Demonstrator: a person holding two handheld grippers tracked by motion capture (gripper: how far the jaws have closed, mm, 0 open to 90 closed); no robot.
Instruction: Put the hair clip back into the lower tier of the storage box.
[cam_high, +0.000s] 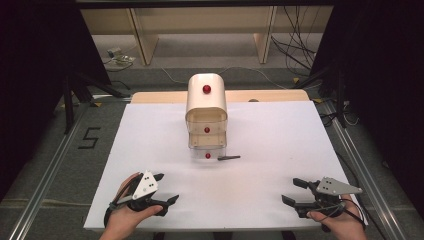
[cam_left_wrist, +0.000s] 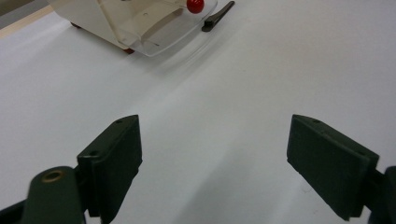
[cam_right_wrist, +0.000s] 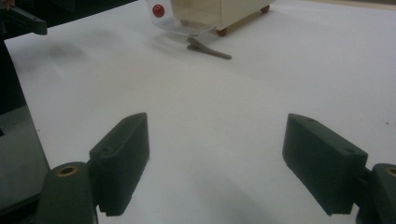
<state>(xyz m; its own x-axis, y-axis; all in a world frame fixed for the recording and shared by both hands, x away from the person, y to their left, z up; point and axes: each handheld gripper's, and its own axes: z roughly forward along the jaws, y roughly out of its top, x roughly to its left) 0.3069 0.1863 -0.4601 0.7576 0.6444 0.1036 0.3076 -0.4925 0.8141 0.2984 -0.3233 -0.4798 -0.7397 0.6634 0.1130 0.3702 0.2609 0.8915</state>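
**Both grippers wide and empty; drawer unit and clip untouched mid-table**

I find the left gripper (cam_high: 167, 189) low over the near left part of the white table (cam_high: 280, 135), held in the person's left hand (cam_high: 127, 215). Its jaws stand wide apart with nothing between them; in the left gripper view I see only bare white surface in the gap between the two black pads (cam_left_wrist: 114, 156).

I find the right gripper (cam_high: 295, 191) low over the near right part of the table, in the person's right hand (cam_high: 342, 225). Its jaws are likewise spread wide and hold nothing; the right gripper view shows bare table between the pads (cam_right_wrist: 123, 149).

The two grippers are well apart from each other and point inward toward the middle of the table.

The small cream drawer unit (cam_high: 206, 107) stands upright near the centre of the table, toward the far side, well apart from both grippers. I count three red knobs down its front. Its bottom drawer (cam_high: 207, 152), of clear plastic, is pulled out toward the person; the red knob (cam_left_wrist: 195, 4) sits on its front.

A dark clip (cam_high: 229, 158) lies flat on the table just beside the open drawer, on its right in the high view. Whether it touches the drawer I cannot tell. Neither gripper touches it.
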